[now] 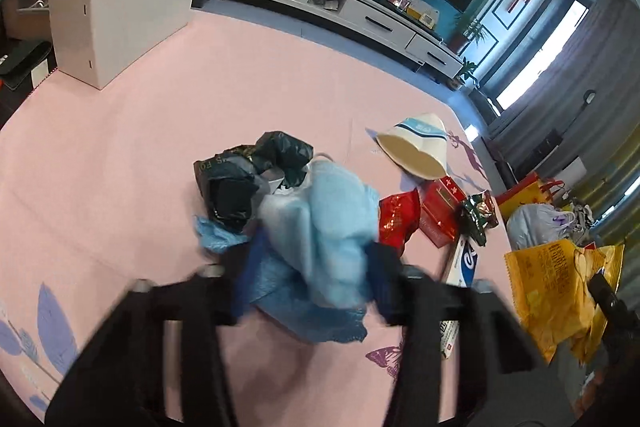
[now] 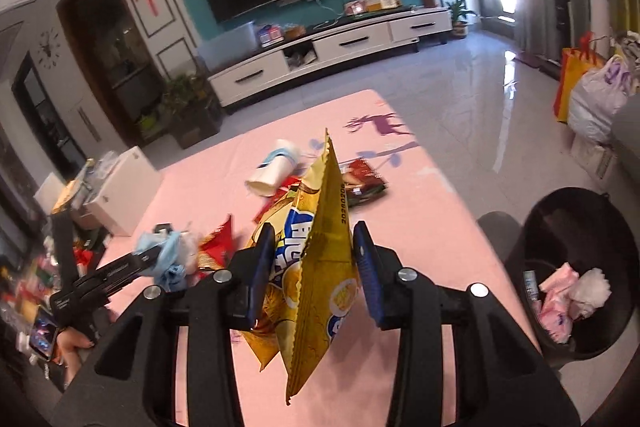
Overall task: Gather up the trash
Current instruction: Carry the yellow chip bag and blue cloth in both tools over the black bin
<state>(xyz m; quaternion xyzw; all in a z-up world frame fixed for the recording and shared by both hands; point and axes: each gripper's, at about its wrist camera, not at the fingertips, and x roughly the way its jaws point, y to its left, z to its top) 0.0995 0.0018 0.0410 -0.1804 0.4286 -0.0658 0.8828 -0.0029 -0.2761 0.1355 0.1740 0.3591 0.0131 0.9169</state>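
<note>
My left gripper [image 1: 316,279] is shut on a crumpled light-blue wad [image 1: 328,227] of mask and thin plastic on the pink table [image 1: 160,147]; this view is blurred. From the right wrist view the same left gripper [image 2: 160,255] shows at the left with the blue wad [image 2: 172,259] in its fingers. My right gripper [image 2: 314,229] is shut on a yellow snack bag [image 2: 316,287] that hangs above the table. A black trash bin [image 2: 560,227] stands off the table's right edge with pink wrappers and white tissue in it.
A black plastic bag [image 1: 248,179], a tipped paper cup [image 1: 416,151], a red wrapper [image 1: 398,217], a red box [image 1: 440,211] and a green-red wrapper [image 1: 480,215] lie on the table. A white box [image 1: 116,15] stands at its far left. Bags [image 2: 592,95] sit on the floor.
</note>
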